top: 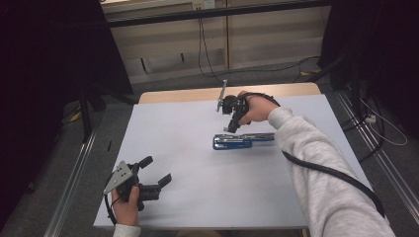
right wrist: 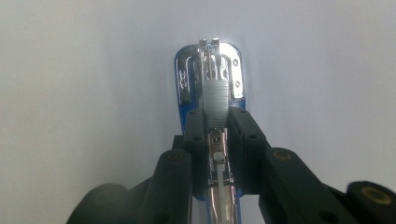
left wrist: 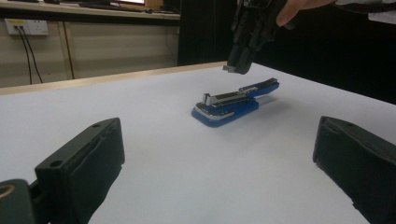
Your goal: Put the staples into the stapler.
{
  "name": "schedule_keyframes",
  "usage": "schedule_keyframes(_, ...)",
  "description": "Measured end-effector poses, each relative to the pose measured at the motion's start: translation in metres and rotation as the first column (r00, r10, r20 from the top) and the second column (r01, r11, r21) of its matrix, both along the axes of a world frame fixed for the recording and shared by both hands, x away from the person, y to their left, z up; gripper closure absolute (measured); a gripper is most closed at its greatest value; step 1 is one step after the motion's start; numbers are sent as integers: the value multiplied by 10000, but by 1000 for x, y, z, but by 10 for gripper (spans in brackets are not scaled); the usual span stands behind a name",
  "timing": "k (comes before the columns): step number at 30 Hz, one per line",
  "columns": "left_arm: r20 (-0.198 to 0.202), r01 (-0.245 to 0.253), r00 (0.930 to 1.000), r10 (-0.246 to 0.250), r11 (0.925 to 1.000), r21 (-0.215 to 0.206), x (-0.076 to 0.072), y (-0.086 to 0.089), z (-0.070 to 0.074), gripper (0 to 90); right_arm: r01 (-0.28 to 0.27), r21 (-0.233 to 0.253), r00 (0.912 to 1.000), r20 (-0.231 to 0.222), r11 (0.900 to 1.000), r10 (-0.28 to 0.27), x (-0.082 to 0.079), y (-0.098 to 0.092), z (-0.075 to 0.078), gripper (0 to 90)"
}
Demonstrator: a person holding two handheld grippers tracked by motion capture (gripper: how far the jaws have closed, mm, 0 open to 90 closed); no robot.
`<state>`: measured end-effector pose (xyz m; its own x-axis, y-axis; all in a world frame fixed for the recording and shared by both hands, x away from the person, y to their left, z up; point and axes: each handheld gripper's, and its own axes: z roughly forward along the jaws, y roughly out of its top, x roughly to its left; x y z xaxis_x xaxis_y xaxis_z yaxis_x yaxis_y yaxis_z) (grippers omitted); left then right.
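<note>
Nearest the camera in the high view, at the bottom left, a hand (top: pixel 126 205) holds the left gripper (top: pixel 158 172) low over the near left part of the white tabletop (top: pixel 197 192). Its jaws are spread wide with nothing between them. A grey three-cornered plate sits on top of it. In the left gripper view the two black jaws stand far apart at either lower corner, with bare tabletop between them.

Farther in, right of centre, a blue stapler (top: pixel 237 141) lies flat on the tabletop, long side across the table. It has a blue base and a silver metal top. In the left gripper view the stapler (left wrist: pixel 233 102) sits well beyond the jaws, its wider end nearer that camera.

Just past the stapler, the right gripper (top: pixel 232 127) points down at it, held by a hand (top: pixel 257 109) in a pale grey sleeve (top: pixel 316 168) that reaches in from the lower right. In the left gripper view the right gripper (left wrist: pixel 238 67) hangs a little above the stapler, not touching it. In the right gripper view the jaws are drawn close together with a narrow gap, and the stapler (right wrist: pixel 210 79) shows through and beyond that gap. They grasp nothing.

At the far edge a strip of bare wood borders the tabletop, with floor, cables and a wall beyond.
</note>
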<state>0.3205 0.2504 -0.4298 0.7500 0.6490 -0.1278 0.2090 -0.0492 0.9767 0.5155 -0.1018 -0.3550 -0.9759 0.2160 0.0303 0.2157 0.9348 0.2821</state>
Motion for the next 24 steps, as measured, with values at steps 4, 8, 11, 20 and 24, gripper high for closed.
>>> schedule_keyframes(4,-7,14,10000,-14,10000,-13,0,0,0,21,-20,4,10000,79,10000,20,1,-2,-1,783)
schedule_keyframes(8,-33,-28,10000,28,10000,-24,0,0,0,21,104,72,9999,47,9999,-104,2,-2,-1,783)
schedule_keyframes(11,-20,-38,10000,38,10000,-66,0,0,0,21,109,87,9999,35,9999,-109,2,-1,-1,782)
schedule_keyframes(20,-24,-38,10000,38,10000,-30,-1,0,0,22,-9,58,10000,-17,10000,9,3,11,-3,782)
schedule_keyframes(24,-22,-13,10000,13,10000,-49,0,0,0,21,-108,131,9999,16,9999,108,4,16,-3,783)
